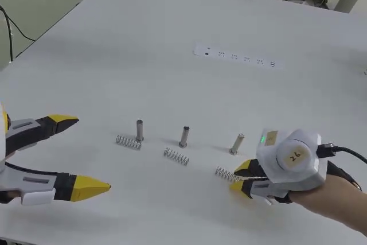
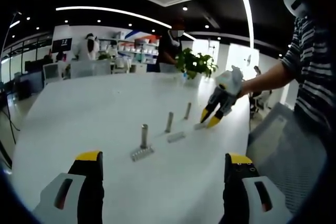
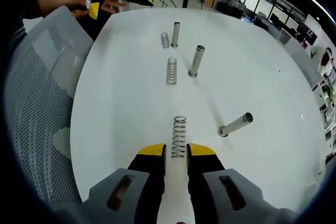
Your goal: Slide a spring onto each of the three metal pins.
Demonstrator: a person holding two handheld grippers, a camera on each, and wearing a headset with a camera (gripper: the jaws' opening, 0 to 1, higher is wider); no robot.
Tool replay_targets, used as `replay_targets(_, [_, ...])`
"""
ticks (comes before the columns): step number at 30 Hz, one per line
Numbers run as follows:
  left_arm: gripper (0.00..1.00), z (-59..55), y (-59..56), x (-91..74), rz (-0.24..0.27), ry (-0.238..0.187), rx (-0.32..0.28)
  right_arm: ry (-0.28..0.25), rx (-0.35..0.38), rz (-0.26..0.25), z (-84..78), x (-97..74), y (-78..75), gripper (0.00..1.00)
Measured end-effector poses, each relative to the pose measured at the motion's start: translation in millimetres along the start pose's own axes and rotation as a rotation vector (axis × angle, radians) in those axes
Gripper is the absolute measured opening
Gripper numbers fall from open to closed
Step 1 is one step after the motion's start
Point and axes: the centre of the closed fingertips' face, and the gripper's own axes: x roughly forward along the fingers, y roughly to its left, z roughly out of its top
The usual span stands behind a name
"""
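White worktop (image 1: pixel 172 84). Left hand-held gripper (image 1: pixel 93 153) gapes wide, empty. Right hand-held gripper (image 3: pixel 177 151) narrowly flanks a spring (image 3: pixel 179 129); I cannot tell whether it pinches, as the contact is hidden.

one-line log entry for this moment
left gripper open | right gripper jaws straddling end of rightmost steel coil spring, grip unclear | three upright metal pins all bare

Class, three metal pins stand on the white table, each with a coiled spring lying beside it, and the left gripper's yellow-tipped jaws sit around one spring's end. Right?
No: it is the right gripper, not the left, whose yellow-tipped jaws sit around the end of a coiled metal spring, as the right gripper view shows. The left gripper hangs open, holding nothing. The rest stands.
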Motion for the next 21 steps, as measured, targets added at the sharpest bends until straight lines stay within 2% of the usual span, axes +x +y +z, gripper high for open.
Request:
replay_targets(4, [0.93, 1.4, -1.0, -0.8, -0.002, -0.005, -0.001, 0.011, -0.016, 0.007, -2.5, 2.7, 0.6, 0.10])
replay_targets(10, [0.93, 2.3, -2.7, -1.0, -0.006, -0.003, 0.002, 0.002, 0.000, 0.002, -1.0, 3.0, -0.4, 0.08])
replay_targets(15, [0.92, 5.1, -8.6, 0.5, -0.020, -0.002, 0.008, -0.037, 0.011, -0.002, 7.8, -3.5, 0.5, 0.08])
replay_targets(21, [0.91, 8.9, -17.7, 5.4, -0.051, 0.000, 0.016, -0.031, -0.020, -0.002, 6.6, -4.4, 2.3, 0.08])
